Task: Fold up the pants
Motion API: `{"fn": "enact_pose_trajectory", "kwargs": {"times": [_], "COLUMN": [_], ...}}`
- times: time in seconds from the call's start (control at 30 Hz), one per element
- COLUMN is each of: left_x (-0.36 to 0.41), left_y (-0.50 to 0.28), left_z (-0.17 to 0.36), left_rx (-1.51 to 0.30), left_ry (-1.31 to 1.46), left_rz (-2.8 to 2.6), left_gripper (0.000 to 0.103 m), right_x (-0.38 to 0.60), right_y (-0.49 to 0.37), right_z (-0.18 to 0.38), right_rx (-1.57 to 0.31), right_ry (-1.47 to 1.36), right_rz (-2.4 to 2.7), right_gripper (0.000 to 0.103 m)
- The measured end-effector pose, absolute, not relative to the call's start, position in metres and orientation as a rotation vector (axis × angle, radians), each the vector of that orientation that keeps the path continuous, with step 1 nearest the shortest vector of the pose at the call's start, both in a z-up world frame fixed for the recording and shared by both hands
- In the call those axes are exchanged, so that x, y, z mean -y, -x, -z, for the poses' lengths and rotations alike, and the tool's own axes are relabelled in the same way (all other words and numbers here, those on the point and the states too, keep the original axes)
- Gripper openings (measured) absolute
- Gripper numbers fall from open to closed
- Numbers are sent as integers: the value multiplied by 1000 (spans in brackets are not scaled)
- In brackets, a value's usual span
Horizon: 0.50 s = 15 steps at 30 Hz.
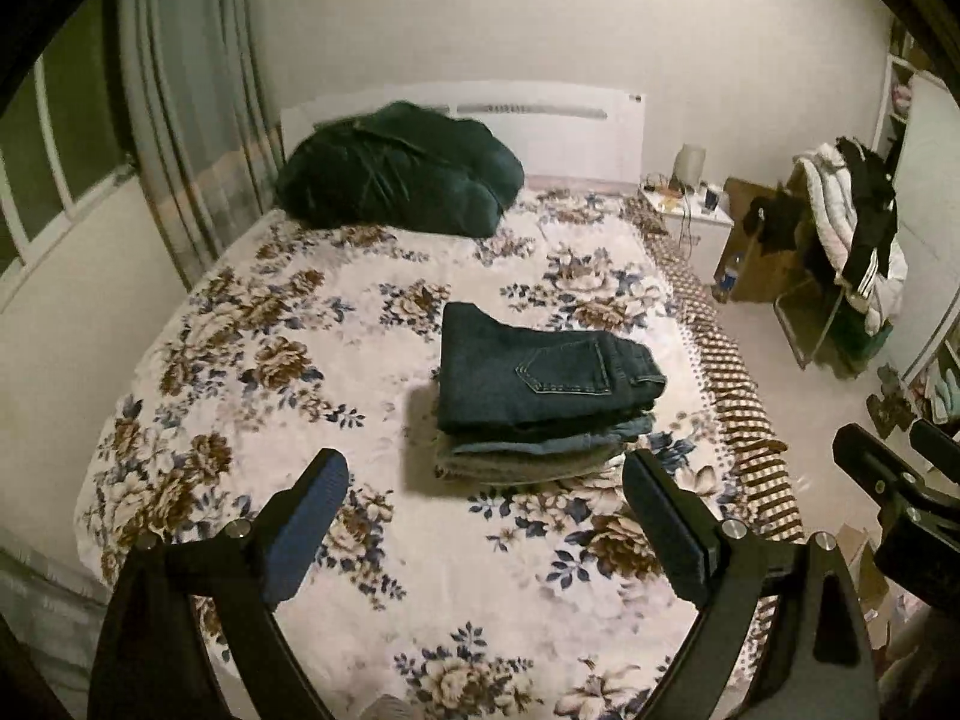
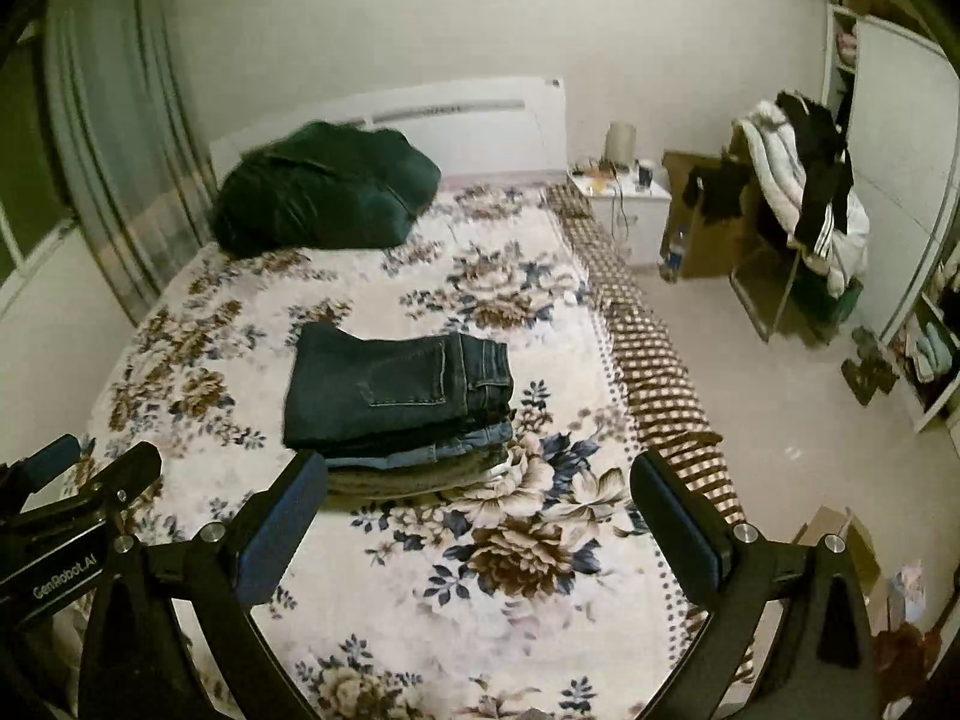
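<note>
A stack of folded pants lies on the floral bedspread, with dark blue jeans point(image 1: 540, 375) on top, pocket up, and lighter folded pairs point(image 1: 540, 456) beneath; the stack also shows in the right wrist view point(image 2: 396, 390). My left gripper point(image 1: 486, 480) is open and empty, held above the bed just short of the stack. My right gripper point(image 2: 477, 480) is open and empty, to the right of the left one, near the stack's front right. The right gripper also shows at the right edge of the left wrist view point(image 1: 888, 450).
A dark green bundle of cloth point(image 1: 396, 171) lies by the white headboard point(image 1: 564, 120). The bed's right edge point(image 1: 732, 384) drops to the floor. A nightstand point(image 1: 690, 210), cardboard boxes point(image 1: 756, 240) and a chair piled with clothes point(image 1: 852, 228) stand to the right.
</note>
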State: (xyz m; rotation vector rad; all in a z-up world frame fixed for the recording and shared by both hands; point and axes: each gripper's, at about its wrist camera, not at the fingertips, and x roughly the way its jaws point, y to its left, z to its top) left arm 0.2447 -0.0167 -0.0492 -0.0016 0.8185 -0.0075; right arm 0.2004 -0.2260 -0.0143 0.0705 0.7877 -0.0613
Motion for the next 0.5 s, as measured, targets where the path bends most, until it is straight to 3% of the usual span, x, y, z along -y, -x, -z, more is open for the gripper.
{"fn": "enact_pose_trajectory", "kwargs": {"times": [0.2, 0.5], "left_x": [21, 19], "left_y": [-181, -139], "left_z": [12, -17], "left_rx": [-766, -718], "left_ry": [16, 38], "left_rz": [-12, -31], "left_gripper": [94, 94], "right_x": [227, 228], "right_y": [-113, -38], "right_z": [-47, -96], "right_rx": [-699, -645], "right_ry": [-42, -31], "right_rz": [27, 8], "right_gripper": [103, 103]}}
